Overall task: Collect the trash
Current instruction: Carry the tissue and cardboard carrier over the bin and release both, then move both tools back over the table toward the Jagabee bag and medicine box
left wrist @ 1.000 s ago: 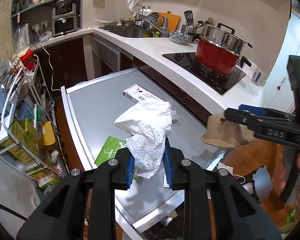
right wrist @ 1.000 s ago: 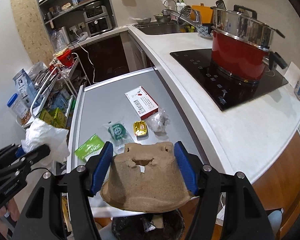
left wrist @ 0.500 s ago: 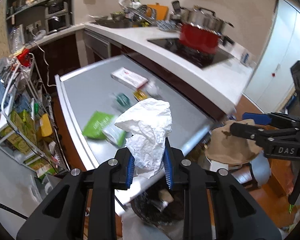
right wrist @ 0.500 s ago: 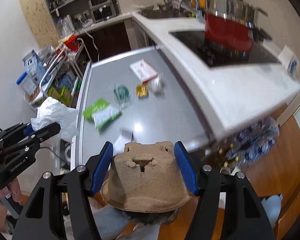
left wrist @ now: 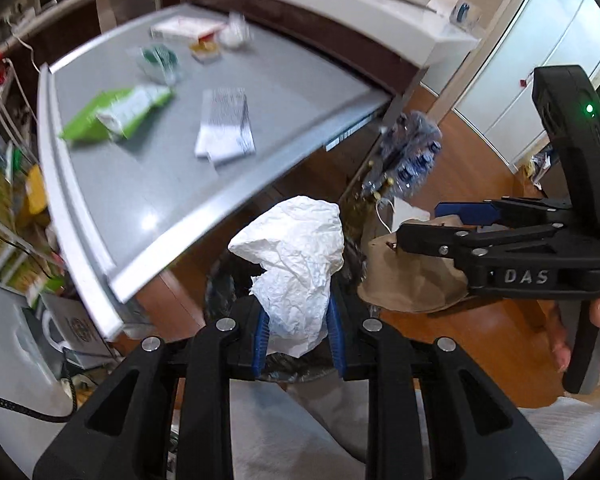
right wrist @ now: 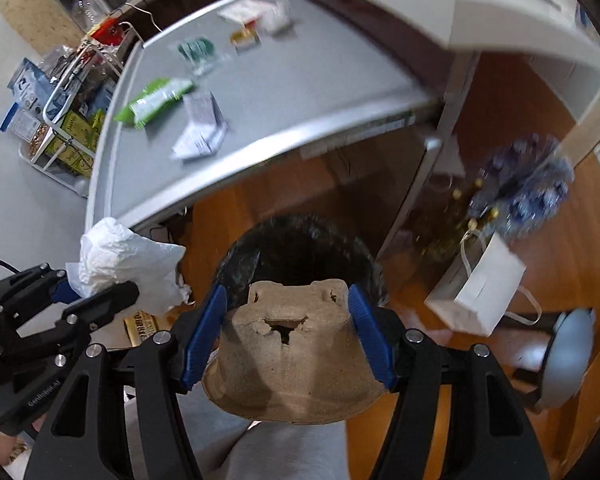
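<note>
Left wrist view: the left tool (left wrist: 296,332) is clenched on a crumpled white paper wad (left wrist: 296,264), just as it was a second ago, but the pair has swung off the grey surface (left wrist: 160,184) and now hangs past its near edge, above a dark bin bag (left wrist: 220,292) on the floor. The green packet (left wrist: 116,114) and the folded paper slip (left wrist: 224,126) lie on the surface, now seen further up and blurred. To the right, the right tool (left wrist: 416,228) grips a brown pulp cup (left wrist: 408,284) over the wooden floor.

Right wrist view: the right tool (right wrist: 288,336) is clamped on the brown pulp cup (right wrist: 288,364), held upside down, directly over the black mouth of the bin bag (right wrist: 300,248), which earlier lay mostly hidden under the cup. The left tool (right wrist: 96,292) with its white wad (right wrist: 124,268) sits beside it at the left. A white paper bag (right wrist: 476,300) stands on the floor at the right.
</note>
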The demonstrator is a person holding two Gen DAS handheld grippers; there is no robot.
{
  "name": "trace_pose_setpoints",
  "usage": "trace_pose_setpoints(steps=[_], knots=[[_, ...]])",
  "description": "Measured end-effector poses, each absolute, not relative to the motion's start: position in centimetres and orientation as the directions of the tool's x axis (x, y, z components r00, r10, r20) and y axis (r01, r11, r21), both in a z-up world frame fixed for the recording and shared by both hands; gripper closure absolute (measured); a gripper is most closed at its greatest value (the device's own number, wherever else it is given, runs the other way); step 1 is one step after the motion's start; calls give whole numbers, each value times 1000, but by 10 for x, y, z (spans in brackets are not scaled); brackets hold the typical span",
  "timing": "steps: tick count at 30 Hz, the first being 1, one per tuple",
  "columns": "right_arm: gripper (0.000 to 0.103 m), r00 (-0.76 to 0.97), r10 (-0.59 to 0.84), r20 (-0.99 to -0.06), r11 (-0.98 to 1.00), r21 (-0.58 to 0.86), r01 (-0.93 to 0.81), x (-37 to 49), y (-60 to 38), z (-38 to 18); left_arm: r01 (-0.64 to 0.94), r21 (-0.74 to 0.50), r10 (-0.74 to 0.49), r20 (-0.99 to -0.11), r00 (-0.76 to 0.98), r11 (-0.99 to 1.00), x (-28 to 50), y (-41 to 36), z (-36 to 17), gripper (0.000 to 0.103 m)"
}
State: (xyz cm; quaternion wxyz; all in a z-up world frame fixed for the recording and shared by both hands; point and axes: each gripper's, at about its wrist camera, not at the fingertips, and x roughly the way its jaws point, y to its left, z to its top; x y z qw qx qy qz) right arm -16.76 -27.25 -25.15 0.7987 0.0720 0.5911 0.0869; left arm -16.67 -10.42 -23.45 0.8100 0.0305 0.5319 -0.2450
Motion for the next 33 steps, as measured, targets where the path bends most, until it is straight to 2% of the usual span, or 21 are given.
trace_pose_setpoints(steps=[3, 4, 5, 6, 8, 14, 16, 18, 21, 23, 27, 33], knots=[[40, 245, 238, -940, 971, 238, -29, -163, -274, -272, 413, -228, -361, -890, 279, 882, -159, -106, -249, 70], [39, 234, 250, -940, 967, 253, -16, -161, -275, -275, 406, -234, -360, -893, 270, 884, -156, -106, -252, 61], [36, 226, 257, -940, 965, 263, -4, -159, -277, -278, 397, -247, -365, -895, 257, 884, -153, -105, -254, 46], [29, 223, 254, -941, 965, 262, 6, -159, -279, -279, 388, -263, -376, -892, 251, 883, -151, -103, -255, 39], [25, 236, 239, -942, 968, 249, 12, -158, -281, -278, 369, -272, -382, -885, 267, 889, -150, -100, -251, 30], [25, 282, 188, -941, 981, 191, -18, -161, -282, -257, 365, -231, -350, -886, 305, 902, -150, -93, -234, 28], [19, 323, 162, -932, 987, 157, -42, -163, -279, -241, 369, -204, -335, -881, 335, 907, -152, -92, -223, 28], [12, 376, 143, -916, 990, 130, -58, -163, -275, -222, 365, -173, -315, -871, 377, 915, -153, -90, -211, 22], [6, 443, 133, -886, 991, 107, -82, -158, -270, -197, 350, -144, -301, -840, 451, 926, -152, -81, -187, 13], [5, 502, 130, -855, 991, 93, -98, -151, -264, -175, 337, -120, -286, -816, 503, 934, -148, -75, -170, 10], [5, 611, 147, -778, 989, 93, -119, -135, -253, -130, 300, -87, -256, -769, 585, 950, -133, -61, -142, 9], [4, 737, 173, -654, 984, 87, -154, -104, -238, -69, 218, -145, -258, -677, 690, 965, -97, -21, -94, 2]])
